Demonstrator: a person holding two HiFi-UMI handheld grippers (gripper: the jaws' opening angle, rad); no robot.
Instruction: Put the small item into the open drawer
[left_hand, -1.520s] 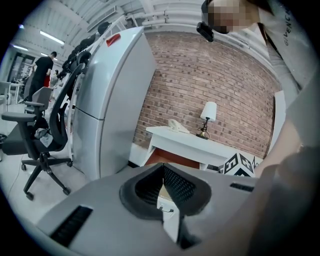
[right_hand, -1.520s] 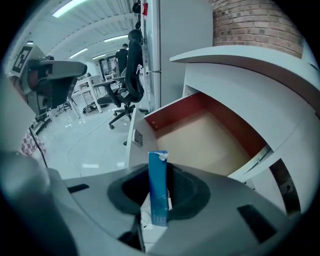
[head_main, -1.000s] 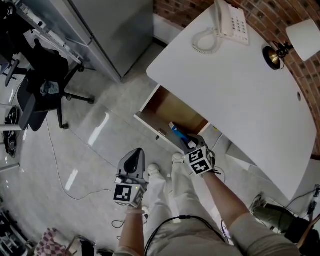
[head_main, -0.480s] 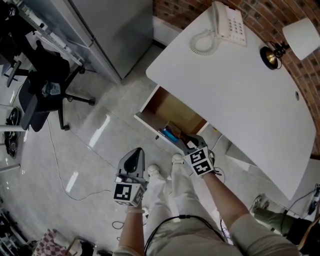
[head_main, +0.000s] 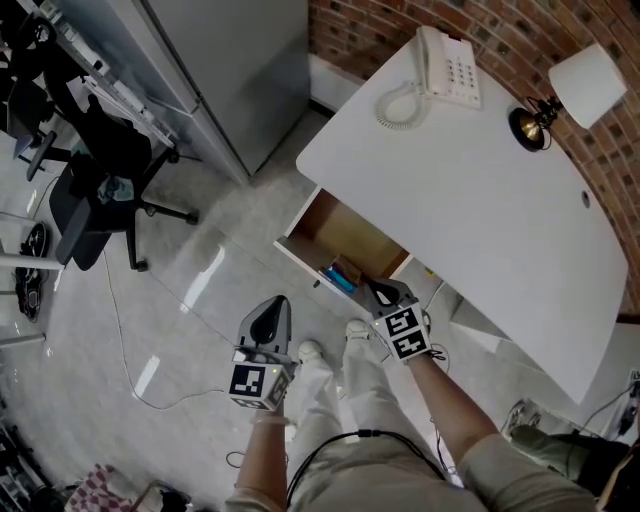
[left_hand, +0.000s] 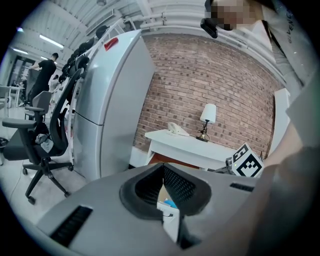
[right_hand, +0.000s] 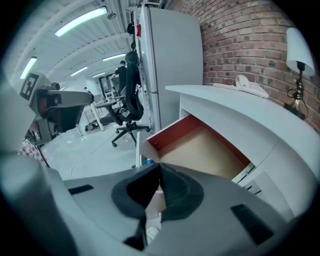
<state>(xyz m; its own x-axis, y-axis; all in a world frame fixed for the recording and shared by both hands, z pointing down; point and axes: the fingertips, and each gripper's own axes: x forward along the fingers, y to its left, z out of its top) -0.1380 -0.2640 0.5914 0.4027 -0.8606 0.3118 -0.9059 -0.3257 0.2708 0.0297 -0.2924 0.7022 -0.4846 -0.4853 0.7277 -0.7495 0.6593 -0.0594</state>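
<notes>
Item (head_main: 342, 279): small, blue with a touch of white; too small to tell what kind.
Place: inside drawer (head_main: 352, 240), at front end, just behind front panel; drawer pulled out from under desk (head_main: 480, 170).
Handling: judged light and stiff, likely a little box or pack; probably not fragile; possibly smooth-faced, so worth a firm pinch.
Hold: for any pickup, best across the two narrow sides, near the middle, coming from above.
Right gripper (right_hand: 160, 168): jaws pressed together, nothing between pads; just outside drawer front, over floor.
Item to right gripper: apart, just ahead of tips and a little left in head view; near, not touching.
Left gripper (left_hand: 162, 166): jaws likewise closed on nothing; over floor, well apart from drawer; blue of item glimpsed far beyond tips.
Progress: judged done, with item at rest in drawer and no tool on it.
</notes>
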